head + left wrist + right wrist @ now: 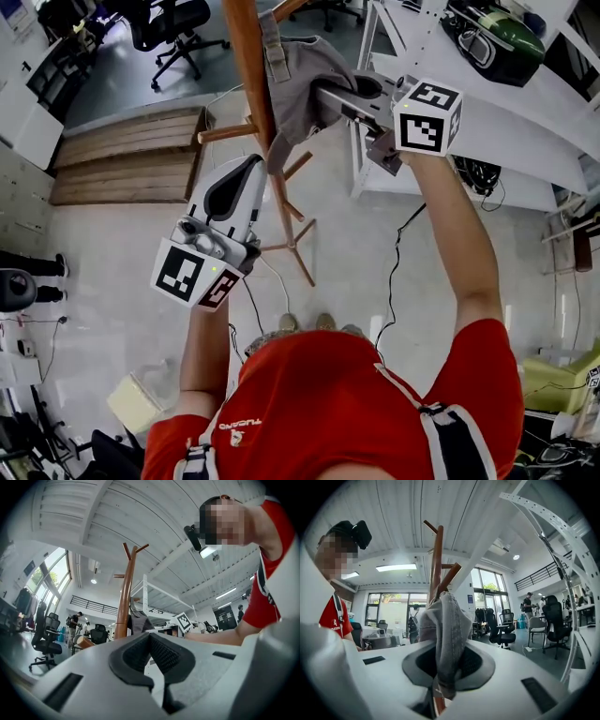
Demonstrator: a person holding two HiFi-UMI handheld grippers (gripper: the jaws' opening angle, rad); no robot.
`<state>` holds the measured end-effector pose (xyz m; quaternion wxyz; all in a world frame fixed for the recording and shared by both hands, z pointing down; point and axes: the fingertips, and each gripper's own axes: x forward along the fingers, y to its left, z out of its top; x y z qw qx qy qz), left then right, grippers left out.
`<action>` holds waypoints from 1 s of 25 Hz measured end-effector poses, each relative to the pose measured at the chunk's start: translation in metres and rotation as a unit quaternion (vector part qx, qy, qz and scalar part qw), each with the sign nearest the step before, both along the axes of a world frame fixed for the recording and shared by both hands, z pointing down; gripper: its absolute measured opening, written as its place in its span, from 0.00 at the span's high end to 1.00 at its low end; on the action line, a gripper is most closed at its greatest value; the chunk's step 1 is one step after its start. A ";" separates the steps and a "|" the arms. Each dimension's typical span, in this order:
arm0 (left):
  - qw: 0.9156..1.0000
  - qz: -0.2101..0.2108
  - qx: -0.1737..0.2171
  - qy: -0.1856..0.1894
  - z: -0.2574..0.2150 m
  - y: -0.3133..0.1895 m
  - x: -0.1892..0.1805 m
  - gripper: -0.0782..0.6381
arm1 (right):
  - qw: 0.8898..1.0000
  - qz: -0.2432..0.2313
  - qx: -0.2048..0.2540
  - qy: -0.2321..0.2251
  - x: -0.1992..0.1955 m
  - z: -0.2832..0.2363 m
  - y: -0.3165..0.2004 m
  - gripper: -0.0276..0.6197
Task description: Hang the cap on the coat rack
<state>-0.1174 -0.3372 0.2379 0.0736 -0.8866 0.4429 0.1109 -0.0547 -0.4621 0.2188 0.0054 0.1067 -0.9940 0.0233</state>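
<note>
Grey fabric cap (302, 80), pinched between the closed jaws of my right gripper (325, 99), hanging right beside the wooden coat rack (251, 70) pole, just below its upper pegs. My left gripper (249, 171), jaws together and empty, is lower down near the pole.

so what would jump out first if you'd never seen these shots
The grey cap stands out first: it is pinched in the right gripper and draped against the wooden coat rack at the top of the head view. Below it, the left gripper hangs shut and empty beside the rack. The person's red shirt fills the bottom.
</note>
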 end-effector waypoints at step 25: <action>0.999 0.051 -0.004 0.007 0.005 0.010 0.033 0.88 | 0.973 0.156 0.125 -0.116 0.054 0.009 0.114 0.67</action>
